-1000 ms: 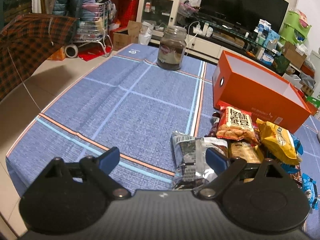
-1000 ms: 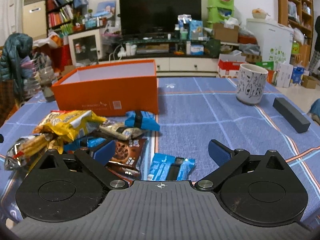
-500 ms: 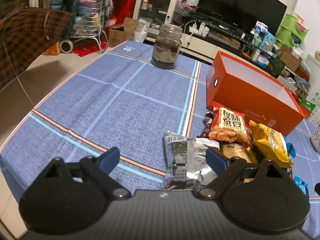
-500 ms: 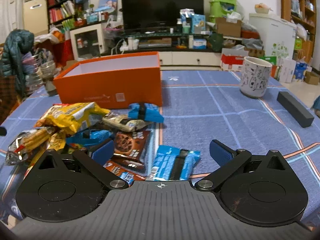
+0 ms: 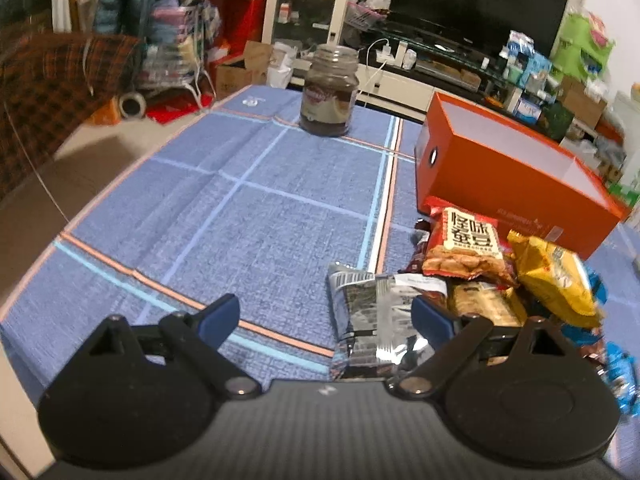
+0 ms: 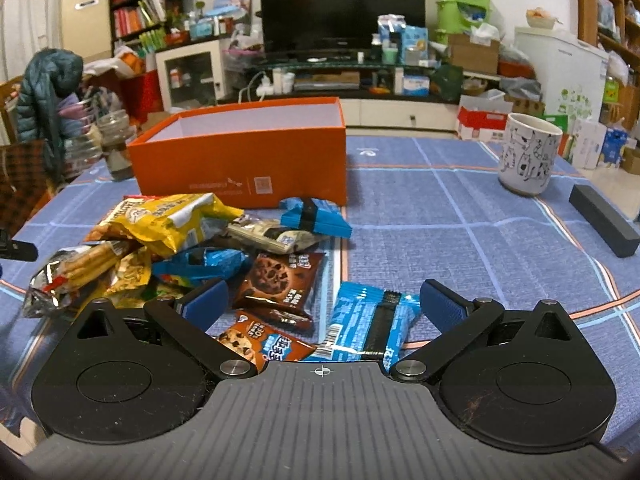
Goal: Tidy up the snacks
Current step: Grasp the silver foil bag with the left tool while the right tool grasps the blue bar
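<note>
Red snack packet [image 5: 464, 240]: large black Chinese characters "怪味蚕豆" legible. Orange box [image 6: 240, 168]: small print and QR code, unreadable.

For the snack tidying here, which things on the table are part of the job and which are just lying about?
Part of the job:
snack pile
silver packet
blue wafer packet
orange box, open and looking empty

Lying about:
jar
mug
black bar
TV

Home living room, television [image 6: 342, 2], bookshelves [image 6: 136, 8]
</note>
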Action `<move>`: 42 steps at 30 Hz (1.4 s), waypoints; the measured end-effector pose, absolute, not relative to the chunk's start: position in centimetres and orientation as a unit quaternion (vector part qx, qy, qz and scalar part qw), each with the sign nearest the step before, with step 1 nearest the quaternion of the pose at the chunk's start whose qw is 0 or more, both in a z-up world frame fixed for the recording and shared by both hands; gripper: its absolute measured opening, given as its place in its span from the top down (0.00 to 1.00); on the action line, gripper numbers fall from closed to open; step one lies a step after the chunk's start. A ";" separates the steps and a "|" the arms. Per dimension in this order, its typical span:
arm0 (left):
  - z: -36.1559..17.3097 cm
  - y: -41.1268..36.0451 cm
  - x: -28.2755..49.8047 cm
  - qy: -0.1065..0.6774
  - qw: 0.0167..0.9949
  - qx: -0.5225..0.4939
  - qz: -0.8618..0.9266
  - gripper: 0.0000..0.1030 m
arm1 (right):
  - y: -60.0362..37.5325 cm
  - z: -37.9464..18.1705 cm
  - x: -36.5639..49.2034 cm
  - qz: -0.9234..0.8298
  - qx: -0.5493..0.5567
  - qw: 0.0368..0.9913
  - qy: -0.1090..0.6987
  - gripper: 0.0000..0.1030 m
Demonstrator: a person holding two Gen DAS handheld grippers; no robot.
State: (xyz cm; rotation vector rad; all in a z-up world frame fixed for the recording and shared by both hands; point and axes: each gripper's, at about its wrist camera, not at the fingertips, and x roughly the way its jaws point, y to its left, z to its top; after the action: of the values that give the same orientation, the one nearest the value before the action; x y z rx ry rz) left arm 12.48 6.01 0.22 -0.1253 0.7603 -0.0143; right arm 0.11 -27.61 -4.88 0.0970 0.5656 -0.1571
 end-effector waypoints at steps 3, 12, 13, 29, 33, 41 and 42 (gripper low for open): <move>0.0 5.0 12.7 0.382 0.924 -0.030 0.010 0.10 | -27.7 -4.8 0.1 -0.076 0.046 0.956 0.279 0.07; -0.1 4.5 12.5 0.382 0.924 -0.004 0.030 0.10 | -27.4 -4.9 0.3 -0.077 0.040 0.956 0.281 0.07; -0.2 4.5 12.4 0.381 0.924 -0.002 0.031 0.10 | -27.3 -4.9 0.3 -0.077 0.039 0.956 0.282 0.07; 0.4 6.3 12.6 0.375 0.926 -0.039 0.027 0.10 | -27.2 -5.3 0.6 -0.080 0.039 0.953 0.290 0.07; 0.4 5.1 12.5 0.373 0.927 -0.030 0.002 0.10 | -27.0 -5.2 0.6 -0.075 0.038 0.954 0.289 0.07; 0.1 4.2 12.9 0.373 0.927 -0.035 -0.026 0.10 | -27.1 -5.3 0.6 -0.074 0.043 0.952 0.295 0.07; 0.0 4.1 13.0 0.372 0.927 -0.036 -0.029 0.10 | -27.1 -5.3 0.6 -0.074 0.042 0.952 0.295 0.07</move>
State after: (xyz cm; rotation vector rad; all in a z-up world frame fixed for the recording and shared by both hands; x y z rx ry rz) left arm 13.03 4.09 0.03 -0.0730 0.7636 -0.0599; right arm 0.64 -27.10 -5.31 0.0857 0.6000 -0.1514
